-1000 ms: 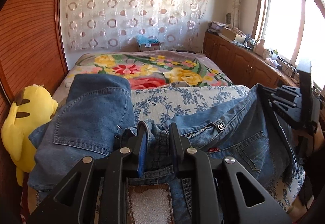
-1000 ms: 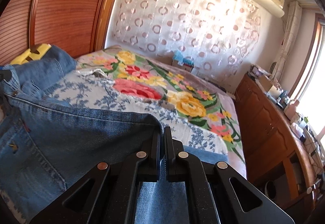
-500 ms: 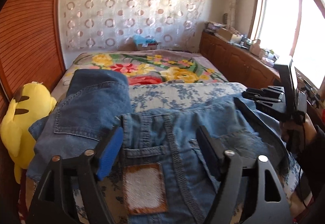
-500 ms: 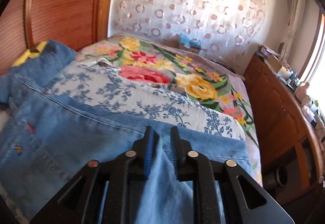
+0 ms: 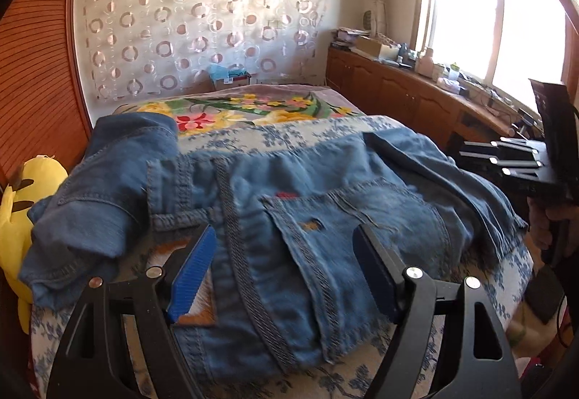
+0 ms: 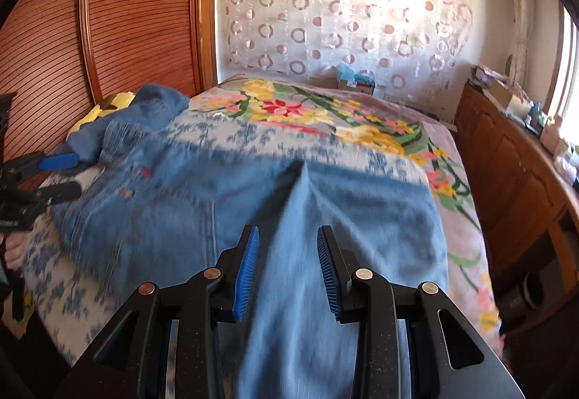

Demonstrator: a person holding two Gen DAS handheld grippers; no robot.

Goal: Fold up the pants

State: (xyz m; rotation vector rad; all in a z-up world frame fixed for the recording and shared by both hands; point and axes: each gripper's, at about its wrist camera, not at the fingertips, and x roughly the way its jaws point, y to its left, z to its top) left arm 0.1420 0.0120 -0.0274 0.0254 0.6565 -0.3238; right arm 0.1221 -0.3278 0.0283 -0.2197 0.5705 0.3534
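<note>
Both grippers gape above jeans (image 5: 289,218) lying crosswise on bed (image 5: 325,131).

Bright daylight pouring from the blown-out window (image 5: 466,0) on the right, glaring through the sheer curtain (image 6: 347,8), with motion blur smearing the denim pants (image 6: 325,203), strong fisheye bending of straight edges, and dark vignetted corners in both views.
</note>
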